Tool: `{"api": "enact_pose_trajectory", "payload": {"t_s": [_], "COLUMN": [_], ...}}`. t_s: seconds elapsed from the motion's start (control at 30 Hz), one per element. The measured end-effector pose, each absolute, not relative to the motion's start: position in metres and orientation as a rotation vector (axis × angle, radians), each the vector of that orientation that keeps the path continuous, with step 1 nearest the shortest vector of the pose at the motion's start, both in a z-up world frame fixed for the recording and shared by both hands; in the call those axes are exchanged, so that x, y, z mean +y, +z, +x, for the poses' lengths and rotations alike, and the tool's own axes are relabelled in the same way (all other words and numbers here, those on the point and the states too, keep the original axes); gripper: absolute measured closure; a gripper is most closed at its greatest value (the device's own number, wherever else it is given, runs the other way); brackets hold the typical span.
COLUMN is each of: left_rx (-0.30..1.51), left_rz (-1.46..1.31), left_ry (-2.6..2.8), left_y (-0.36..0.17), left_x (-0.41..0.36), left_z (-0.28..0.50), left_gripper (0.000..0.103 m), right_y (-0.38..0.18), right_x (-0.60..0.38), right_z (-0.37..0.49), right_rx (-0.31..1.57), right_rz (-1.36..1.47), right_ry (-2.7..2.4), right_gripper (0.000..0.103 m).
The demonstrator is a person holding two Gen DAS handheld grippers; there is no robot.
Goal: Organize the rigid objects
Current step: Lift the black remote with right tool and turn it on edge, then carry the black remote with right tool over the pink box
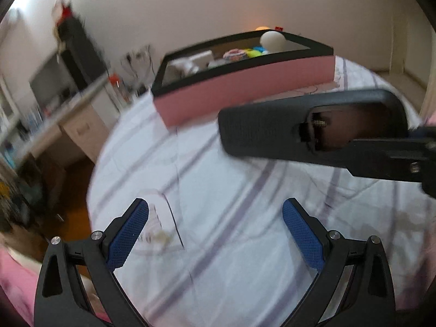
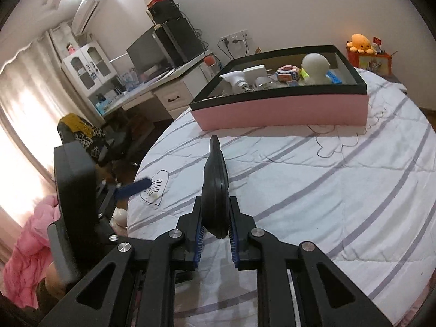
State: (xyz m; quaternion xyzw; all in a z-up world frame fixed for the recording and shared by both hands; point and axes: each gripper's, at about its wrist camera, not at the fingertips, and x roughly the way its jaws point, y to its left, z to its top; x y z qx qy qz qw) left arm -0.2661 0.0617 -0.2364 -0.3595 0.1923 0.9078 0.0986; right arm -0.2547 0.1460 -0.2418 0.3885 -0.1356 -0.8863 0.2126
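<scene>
A pink box (image 2: 286, 109) with a black rim stands at the far side of the striped bedsheet (image 2: 313, 190). In it are a white rounded figure (image 2: 314, 68), white items and small colourful pieces. My right gripper (image 2: 216, 218) is shut on a flat black plastic object (image 2: 215, 185), seen edge-on and raised above the sheet. In the left wrist view the same black object (image 1: 272, 128) hovers at the right, in front of the pink box (image 1: 245, 90), with the right gripper's fingers (image 1: 403, 160) clamping it. My left gripper (image 1: 215, 207) is open over the sheet, nothing between its blue pads.
The bed's left edge drops to a wooden floor. Beyond it stand a desk with a monitor (image 2: 152, 51), a chair (image 2: 81, 133) and a pink quilt (image 2: 30, 239). An orange plush (image 2: 358, 42) sits on a red box at the back right.
</scene>
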Motion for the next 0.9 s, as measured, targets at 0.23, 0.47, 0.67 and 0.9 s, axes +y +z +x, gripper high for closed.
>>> {"api": "enact_pose_trajectory", "payload": {"t_s": [0.23,0.47,0.67,0.9], "left_rx": [0.508,0.466,0.459,0.475], "left_rz": [-1.008,-1.005,-1.028,-1.006], "left_ry": [2.624,2.58,2.576,2.626], "left_y": [-0.238,-0.237,-0.239,-0.242], "left_x": [0.07,0.067,0.068,0.071], "left_z": [-0.283,-0.289,-0.29,-0.287], "left_gripper": [0.059,0.099,0.097,0.086], "right_y": [-0.238,-0.239,-0.239,-0.237], "right_x": [0.138,0.14,0.141,0.136], "right_z": [-0.259,-0.262,-0.265,-0.268], "right_rx": [-0.385,-0.412,-0.452,-0.484], "right_rz": [1.098,1.112,1.112,1.118], "right_ry": [-2.428,-2.433,-2.399,-2.329], "right_gripper": [0.087,0.087,0.087,0.087]}}
